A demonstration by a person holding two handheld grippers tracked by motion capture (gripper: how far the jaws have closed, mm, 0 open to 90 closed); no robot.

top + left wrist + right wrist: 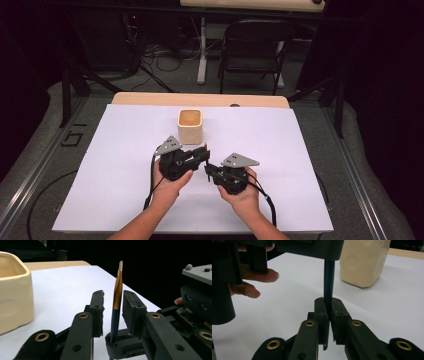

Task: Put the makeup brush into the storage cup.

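Tongs first: the right tongs (327, 315) are clamped tight on the dark handle of a thin brush (116, 302), squeezing it low down so the stick stands between the two black jaws. In the right gripper view the handle runs straight up from that pinch. The left tongs (112, 312) sit around the same brush but slightly apart, with a gap on either side of the gold band, so the pads aren't pressing on it, as far as I can see. The brush stands nearly upright between them, pale tip on top. From the high view both hands meet near the middle of the white surface (115, 165), tongs nose to nose. A cream square cup (190, 125) stands just behind them, close to the left tongs, not touching anything.
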